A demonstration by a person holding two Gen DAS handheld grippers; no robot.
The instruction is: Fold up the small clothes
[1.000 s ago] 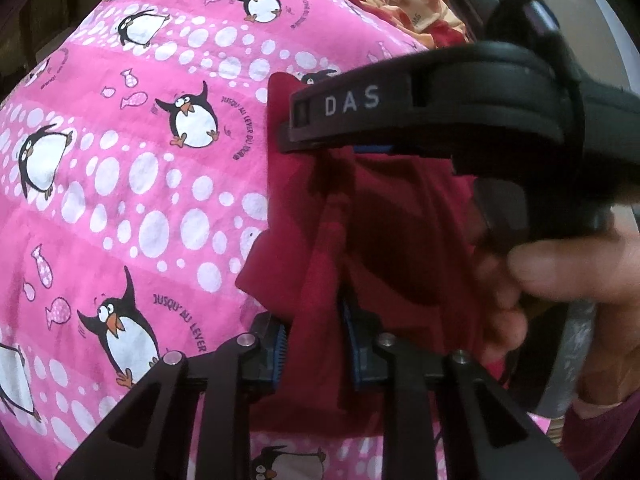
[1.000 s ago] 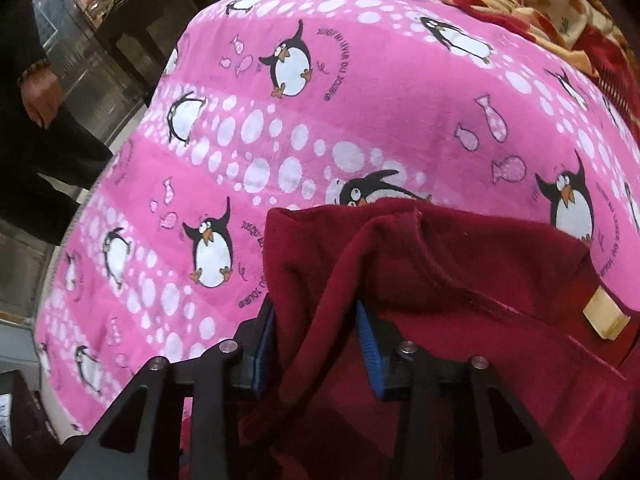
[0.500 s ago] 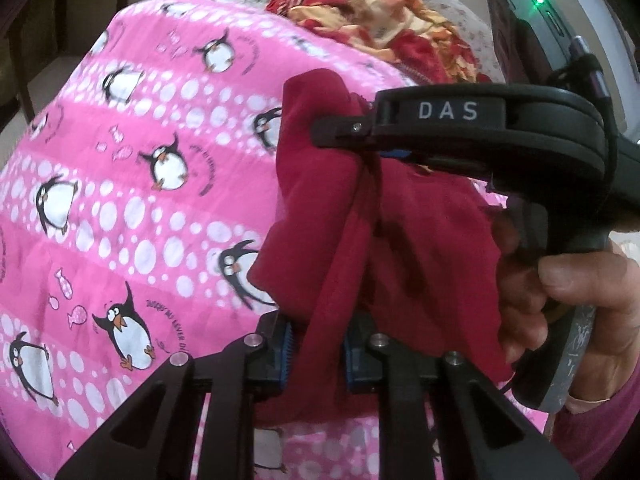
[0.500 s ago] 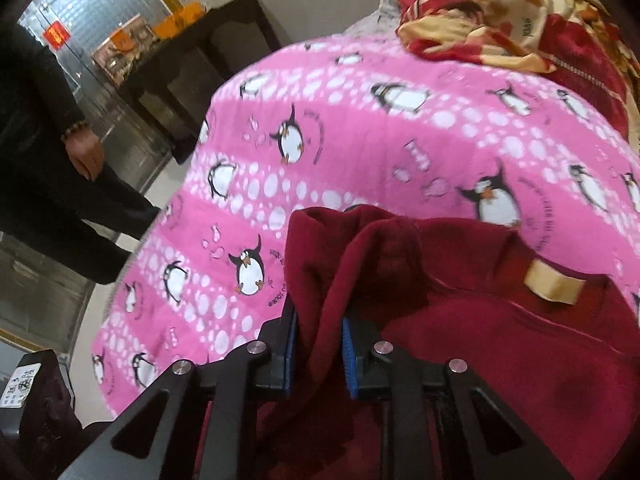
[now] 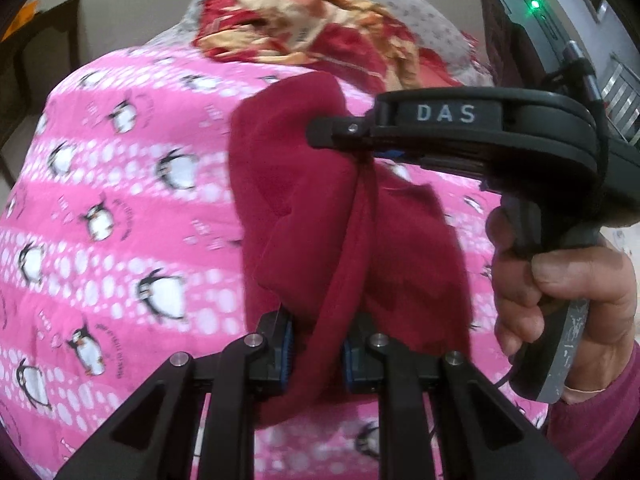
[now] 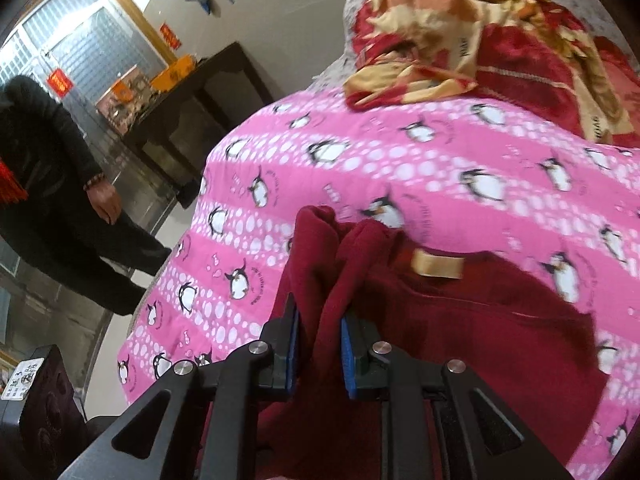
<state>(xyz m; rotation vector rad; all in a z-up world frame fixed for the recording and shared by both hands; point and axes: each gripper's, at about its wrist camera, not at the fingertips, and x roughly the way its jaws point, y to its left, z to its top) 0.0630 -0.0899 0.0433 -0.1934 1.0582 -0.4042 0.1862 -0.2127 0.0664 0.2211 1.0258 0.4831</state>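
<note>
Both hand-held grippers, left (image 5: pixel 316 354) and right (image 6: pixel 318 354), clamp maroon garment (image 5: pixel 304 200) above bed (image 5: pixel 120 208); keep edge taut, level, lay down flat.

Dark red fleece garment (image 5: pixel 304 200) bunched, lifted above pink penguin bedspread (image 5: pixel 120 220).

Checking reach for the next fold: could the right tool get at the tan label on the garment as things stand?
Probably not yet: the right tool is shut on a bunched edge of the red garment. The label lies uncovered just beyond, so only that grip stands in the way.
</note>
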